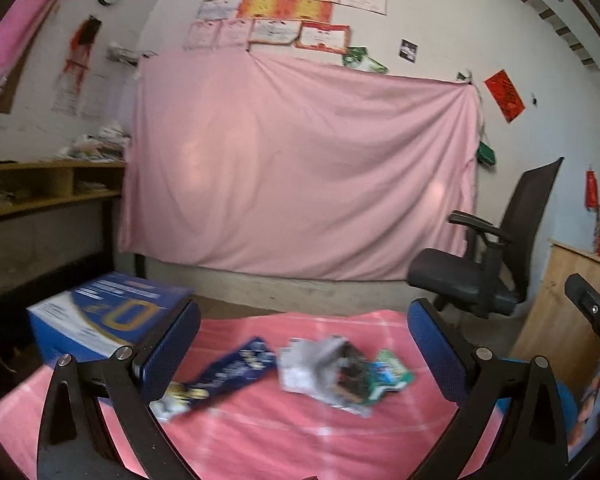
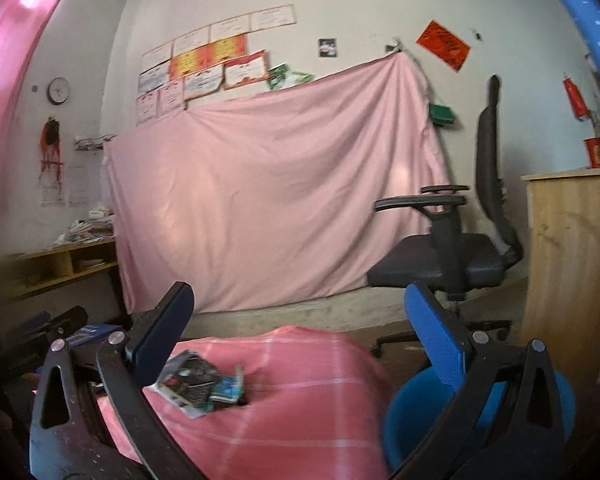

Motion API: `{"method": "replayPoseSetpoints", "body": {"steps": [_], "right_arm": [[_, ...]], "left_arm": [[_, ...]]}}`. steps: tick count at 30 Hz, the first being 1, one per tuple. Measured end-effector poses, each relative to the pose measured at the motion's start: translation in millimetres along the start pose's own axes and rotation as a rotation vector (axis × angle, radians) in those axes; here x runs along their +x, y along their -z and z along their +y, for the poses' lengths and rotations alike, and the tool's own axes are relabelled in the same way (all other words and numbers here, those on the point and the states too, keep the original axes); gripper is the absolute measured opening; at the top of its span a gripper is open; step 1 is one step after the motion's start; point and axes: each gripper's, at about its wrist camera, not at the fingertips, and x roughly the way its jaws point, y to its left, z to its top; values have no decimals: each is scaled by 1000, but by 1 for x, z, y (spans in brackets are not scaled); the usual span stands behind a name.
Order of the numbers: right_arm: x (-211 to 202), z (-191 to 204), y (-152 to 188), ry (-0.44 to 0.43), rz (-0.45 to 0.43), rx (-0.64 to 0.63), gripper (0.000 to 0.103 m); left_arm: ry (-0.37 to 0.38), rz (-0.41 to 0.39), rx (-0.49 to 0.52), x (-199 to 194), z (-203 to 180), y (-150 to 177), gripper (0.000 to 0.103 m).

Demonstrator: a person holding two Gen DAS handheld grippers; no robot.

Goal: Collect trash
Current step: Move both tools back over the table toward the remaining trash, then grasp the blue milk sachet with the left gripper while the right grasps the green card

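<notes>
Trash sits on the pink checked cloth (image 1: 300, 432), all of it ahead of and below both grippers, nothing picked yet. Two clumps in the left wrist view: a dark blue snack wrapper (image 1: 228, 368) lying long and flat, long axis running from near-left to far-right, its near end just beside the inner face of the left finger; and a crumpled wrapper pile (image 1: 340, 372), silver, black and green, roughly centred between the fingers, further out. Wrapper and pile almost touch.

Left gripper (image 1: 304, 340) is spread fully wide, nothing between the pads, touching nothing. Right gripper (image 2: 300, 344) is also spread as wide as it goes, empty. In the right wrist view the same crumpled pile (image 2: 200, 384) lies low and off to the left, close to the left finger, not centred. Blue wrapper is not visible there.

Judgement: left hand is better lined up on the trash; the pile is dead ahead of it. Blue bin (image 2: 420, 420) sits low right, beside the cloth edge, under the right gripper's right finger, likely the drop spot. Frames are motion-blurred, so wrapper details are uncertain.
</notes>
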Motion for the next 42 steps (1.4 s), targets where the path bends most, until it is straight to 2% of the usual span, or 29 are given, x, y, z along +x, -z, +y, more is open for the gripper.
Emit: {"method": "replayPoseSetpoints", "body": {"steps": [4, 7, 12, 17, 19, 21, 24, 28, 32, 37, 42], "right_arm": [[13, 27, 11, -37, 38, -51, 103], [26, 45, 20, -62, 82, -92, 103], [47, 64, 38, -93, 171, -148, 103], [70, 76, 60, -126, 306, -196, 103], [79, 80, 69, -132, 363, -209, 103], [85, 83, 77, -130, 405, -218, 103], [92, 83, 83, -116, 447, -219, 103], [106, 76, 88, -90, 517, -184, 103], [127, 69, 96, -63, 609, -149, 103], [149, 62, 102, -70, 666, -122, 103], [162, 59, 113, -92, 736, -98, 91]], "left_arm": [[-60, 11, 23, -5, 24, 11, 102], [-73, 52, 36, -2, 36, 20, 102], [-72, 146, 73, 9, 55, 36, 102], [-42, 219, 77, 16, 68, 51, 101], [-48, 250, 97, 21, 69, 54, 98], [-36, 284, 121, 28, 69, 59, 87], [-38, 327, 154, 40, 64, 62, 82], [-47, 367, 197, 58, 58, 64, 82], [-90, 417, 277, 83, 47, 69, 82], [-121, 456, 345, 107, 37, 75, 82], [-151, 493, 408, 125, 30, 83, 82]]}}
